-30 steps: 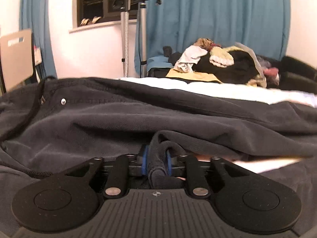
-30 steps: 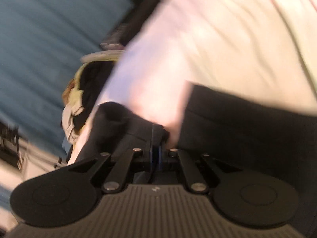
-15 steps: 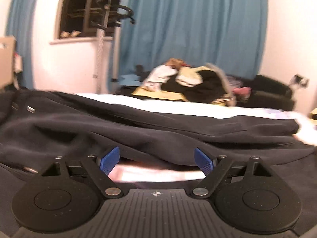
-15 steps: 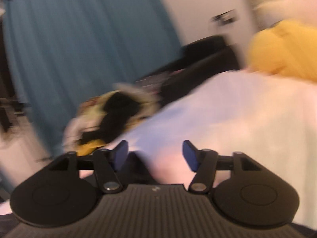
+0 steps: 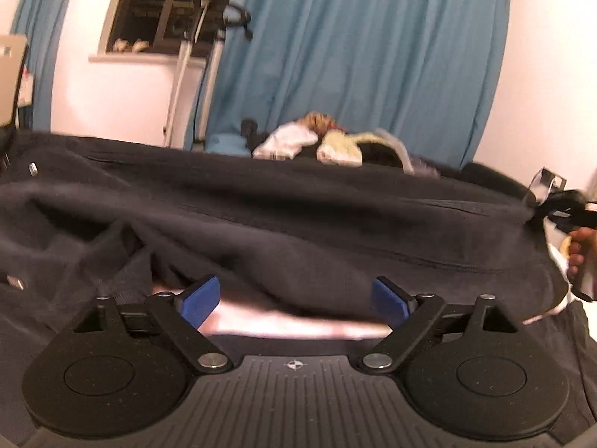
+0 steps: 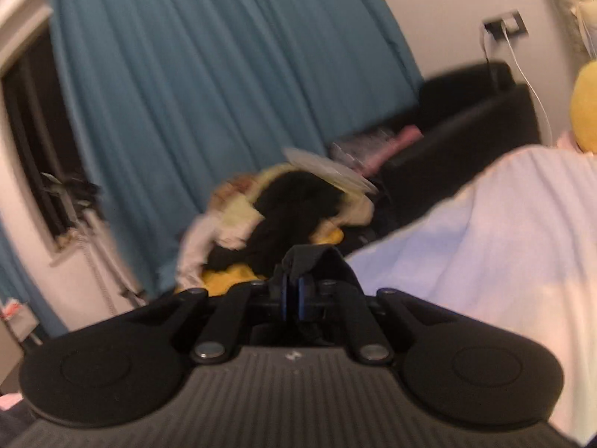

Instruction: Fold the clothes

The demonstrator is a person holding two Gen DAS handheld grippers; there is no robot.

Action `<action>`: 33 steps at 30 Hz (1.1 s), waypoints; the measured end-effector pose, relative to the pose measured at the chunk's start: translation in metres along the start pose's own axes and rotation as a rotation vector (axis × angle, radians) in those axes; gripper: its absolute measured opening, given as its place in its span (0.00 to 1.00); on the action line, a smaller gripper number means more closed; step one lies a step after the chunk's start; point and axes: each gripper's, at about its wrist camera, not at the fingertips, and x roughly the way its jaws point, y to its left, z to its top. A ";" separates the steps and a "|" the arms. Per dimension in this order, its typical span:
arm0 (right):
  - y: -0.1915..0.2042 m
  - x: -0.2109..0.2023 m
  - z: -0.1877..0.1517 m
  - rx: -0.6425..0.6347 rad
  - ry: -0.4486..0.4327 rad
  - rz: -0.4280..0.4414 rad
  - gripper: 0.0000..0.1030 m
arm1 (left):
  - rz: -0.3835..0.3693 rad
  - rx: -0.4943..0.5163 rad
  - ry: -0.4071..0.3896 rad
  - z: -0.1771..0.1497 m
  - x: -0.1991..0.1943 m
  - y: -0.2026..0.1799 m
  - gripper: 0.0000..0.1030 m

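Observation:
A dark grey garment lies spread across the bed in the left wrist view. My left gripper sits low in front of it with its jaws opening wide. Only the pale sheet shows between its blue pads, and the cloth's fold hangs just beyond them. At the far right, my right gripper lifts the garment's edge, a hand behind it. In the right wrist view that gripper is shut on a tuft of the dark cloth.
A pile of mixed clothes lies beyond the bed, in front of a blue curtain. A black sofa stands at the right wall. A yellow soft thing rests at the bed's far right. The white sheet is bare on the right.
My left gripper let go of the garment fold and opened wide. My right gripper opened, swung round, then shut again on the garment's edge and raised it at the right.

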 end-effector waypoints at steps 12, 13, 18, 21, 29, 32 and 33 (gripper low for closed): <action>-0.032 0.059 -0.044 0.014 0.102 -0.088 0.71 | 0.023 -0.129 -0.006 0.018 -0.004 0.022 0.93; -0.031 0.048 -0.040 0.038 0.082 -0.078 0.76 | 0.028 -0.133 -0.004 0.018 -0.003 0.024 0.93; -0.010 -0.027 -0.033 0.113 0.054 -0.056 0.79 | 0.122 -0.001 0.028 0.020 -0.004 0.020 0.93; 0.008 -0.070 -0.045 0.192 0.114 -0.019 0.78 | 0.199 0.164 0.037 0.018 -0.003 0.016 0.92; 0.033 -0.139 -0.090 0.569 0.320 0.060 0.77 | 0.251 0.368 0.047 0.019 0.005 0.015 0.80; 0.021 -0.150 -0.103 0.680 0.335 0.007 0.77 | 0.265 0.403 0.055 0.020 0.013 0.017 0.77; 0.014 -0.150 -0.110 0.707 0.331 -0.006 0.77 | 0.267 0.419 0.064 0.020 0.016 0.018 0.76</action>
